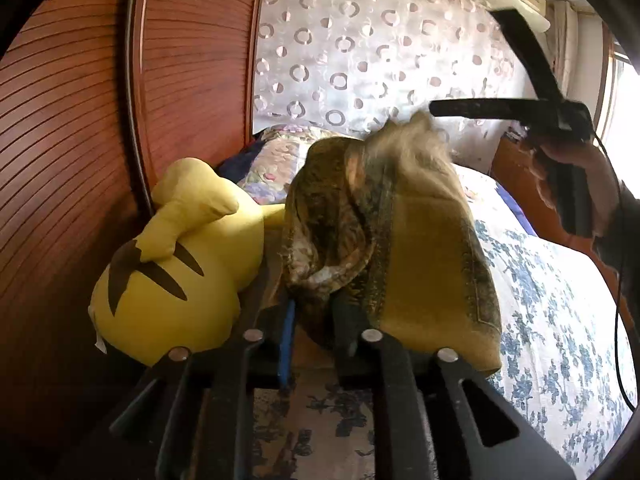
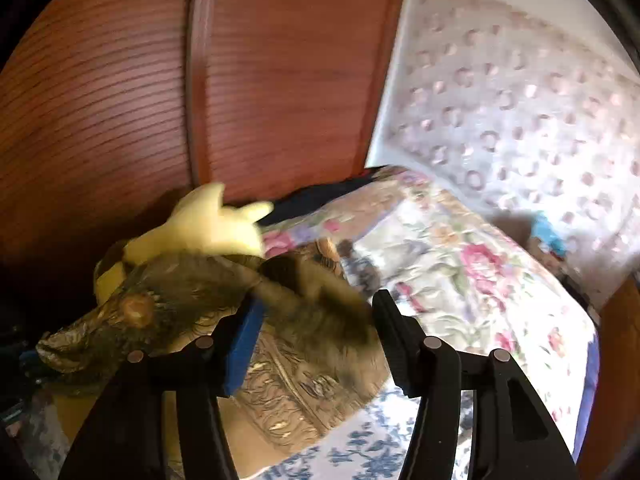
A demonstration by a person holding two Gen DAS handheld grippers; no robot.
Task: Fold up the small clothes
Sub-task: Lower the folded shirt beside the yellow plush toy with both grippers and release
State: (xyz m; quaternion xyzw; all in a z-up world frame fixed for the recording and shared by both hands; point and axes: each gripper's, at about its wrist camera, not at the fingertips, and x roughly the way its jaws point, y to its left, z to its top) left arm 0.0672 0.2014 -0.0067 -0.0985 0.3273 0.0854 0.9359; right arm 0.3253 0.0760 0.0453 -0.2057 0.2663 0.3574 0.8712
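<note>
An olive-yellow small garment [image 1: 420, 248] with brown patterned panels and a fur trim [image 1: 408, 144] lies heaped on the bed. My left gripper [image 1: 316, 332] is low at its near edge, jaws a little apart, with a fold of the cloth draped over and between the tips. In the right wrist view the garment [image 2: 288, 392] lies below my right gripper [image 2: 318, 316], whose jaws stand wide apart. The blurred fur trim [image 2: 320, 312] runs across the gap, and no pad presses on it. Seen from the left wrist, the right gripper [image 1: 464, 60] hangs above the garment in a hand [image 1: 576, 176].
A yellow plush toy [image 1: 180, 264] lies to the left of the garment, against the brown wooden wardrobe [image 1: 80, 120]. The bed carries a blue-flowered sheet [image 1: 552, 300] and a flowered quilt [image 2: 460, 272]. A ring-patterned curtain [image 1: 360, 60] hangs behind, and a wooden bed frame [image 1: 516, 184] stands on the right.
</note>
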